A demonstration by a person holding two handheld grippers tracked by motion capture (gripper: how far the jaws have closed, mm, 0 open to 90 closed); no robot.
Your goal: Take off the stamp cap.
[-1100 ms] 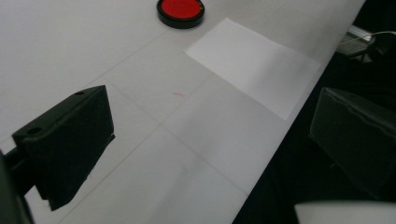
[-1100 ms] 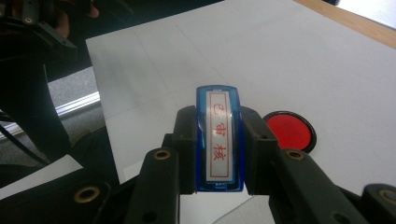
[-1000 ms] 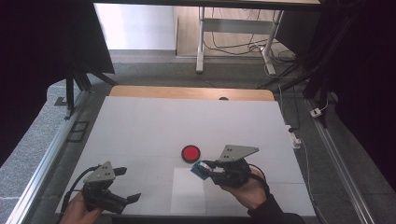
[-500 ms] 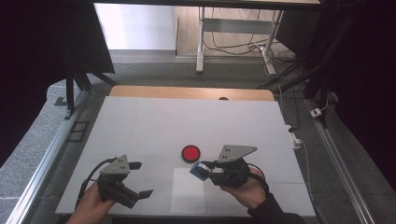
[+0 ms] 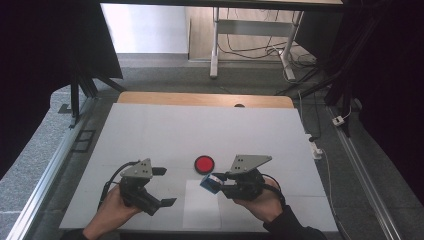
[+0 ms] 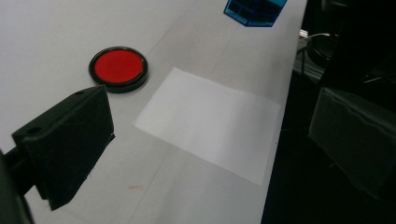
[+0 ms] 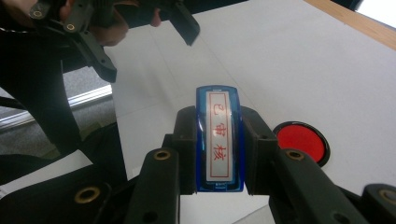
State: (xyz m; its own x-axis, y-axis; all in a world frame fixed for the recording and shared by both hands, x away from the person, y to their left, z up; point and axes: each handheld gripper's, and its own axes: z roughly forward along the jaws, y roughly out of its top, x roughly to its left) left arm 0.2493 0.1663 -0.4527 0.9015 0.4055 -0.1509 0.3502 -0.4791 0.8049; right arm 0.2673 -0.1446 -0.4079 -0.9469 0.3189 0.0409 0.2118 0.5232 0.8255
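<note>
— Since the earlier frame, what has been shifted?
— Only the left gripper (image 5: 161, 186): it has been carried inward along the near edge of the table (image 5: 150, 130), toward the white paper sheet (image 5: 201, 206). Its jaws are spread wide, and nothing is held between them.
— And the right gripper (image 5: 216, 183)?
— It has been kept where it was, clamped on the blue stamp (image 7: 219, 138), which is held off the table beside the red ink pad (image 5: 204, 163).
— Which relation matters next?
— The stamp is gripped across its narrow sides, its long axis running along the jaws. The pad lies just beyond it and the sheet just below; the stamp's height above them cannot be judged surely. The right hand is plainly nearer to both.
</note>
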